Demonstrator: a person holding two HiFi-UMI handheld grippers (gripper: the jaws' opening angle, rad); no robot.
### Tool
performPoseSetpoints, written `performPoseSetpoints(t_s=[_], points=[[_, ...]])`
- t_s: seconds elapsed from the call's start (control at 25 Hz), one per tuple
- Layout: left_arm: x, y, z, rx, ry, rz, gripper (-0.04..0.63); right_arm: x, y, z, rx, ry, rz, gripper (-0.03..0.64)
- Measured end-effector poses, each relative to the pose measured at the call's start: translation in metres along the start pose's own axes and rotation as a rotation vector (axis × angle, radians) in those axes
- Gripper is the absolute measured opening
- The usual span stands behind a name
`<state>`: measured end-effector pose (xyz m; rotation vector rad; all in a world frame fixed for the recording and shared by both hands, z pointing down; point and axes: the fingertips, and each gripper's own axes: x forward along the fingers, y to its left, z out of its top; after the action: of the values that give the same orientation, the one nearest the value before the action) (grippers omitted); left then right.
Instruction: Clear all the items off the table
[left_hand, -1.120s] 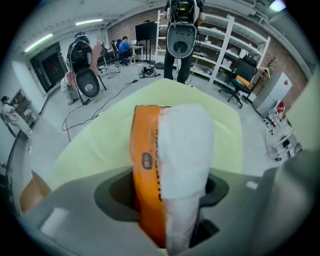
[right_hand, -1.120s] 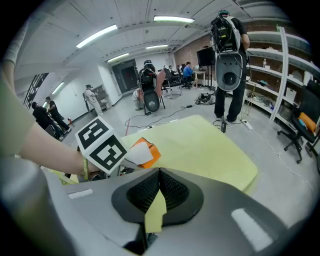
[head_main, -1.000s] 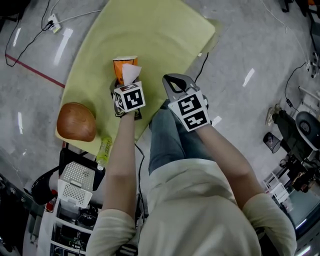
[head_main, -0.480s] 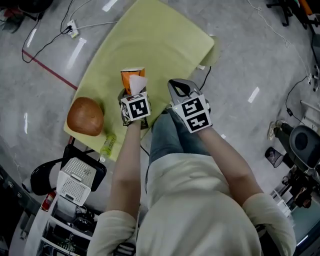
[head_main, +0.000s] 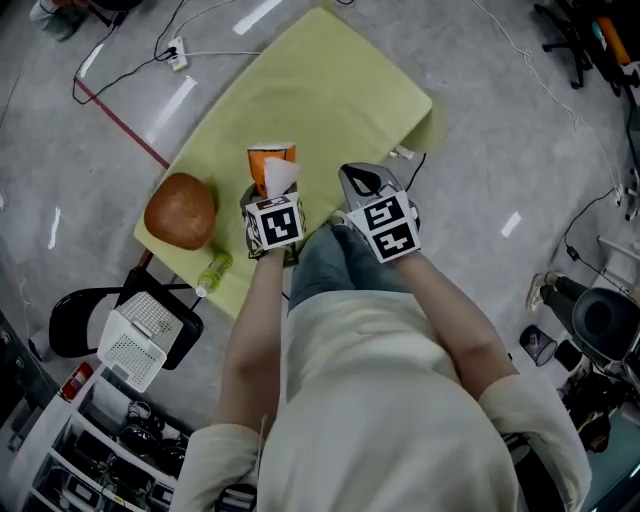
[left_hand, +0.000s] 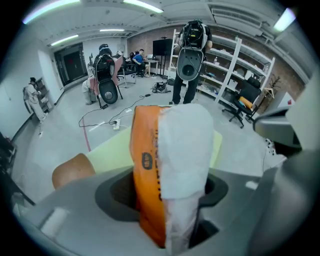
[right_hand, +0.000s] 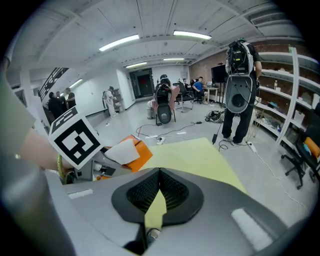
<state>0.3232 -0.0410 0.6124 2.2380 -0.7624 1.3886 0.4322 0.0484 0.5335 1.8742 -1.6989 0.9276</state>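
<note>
Yellow-green table (head_main: 330, 90), seen from my head camera. A brown dome (head_main: 180, 211) sits at the table's near-left corner. My left tongs (left_hand: 170, 200) are clamped partway closed on an upright orange pack (left_hand: 145, 170) above the table's near edge. A white sheet (left_hand: 182, 145) lies against one face of the pack, pinched with it. A green bottle (head_main: 212, 273) lies at the table's near-left edge. My right tongs (right_hand: 159, 185) are fully closed and empty at the table's near edge.

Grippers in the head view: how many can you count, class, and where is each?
2. The left gripper holds an orange packet over the yellow table; the right gripper, shut and empty, sits just beside it.
</note>
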Motion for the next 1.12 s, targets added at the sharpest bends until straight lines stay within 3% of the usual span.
performPoseSetpoints(t_s=[0.4, 1.12], points=[[-0.07, 0.009, -0.019, -0.078, -0.05, 0.0, 0.287, -0.024, 0.036, 0.015, -0.143, -0.008, 0.089, 0.0], [-0.166, 0.035, -0.071, -0.282, -0.181, 0.113, 0.287, -0.052, 0.136, 0.028, -0.529, -0.072, 0.35, 0.0]])
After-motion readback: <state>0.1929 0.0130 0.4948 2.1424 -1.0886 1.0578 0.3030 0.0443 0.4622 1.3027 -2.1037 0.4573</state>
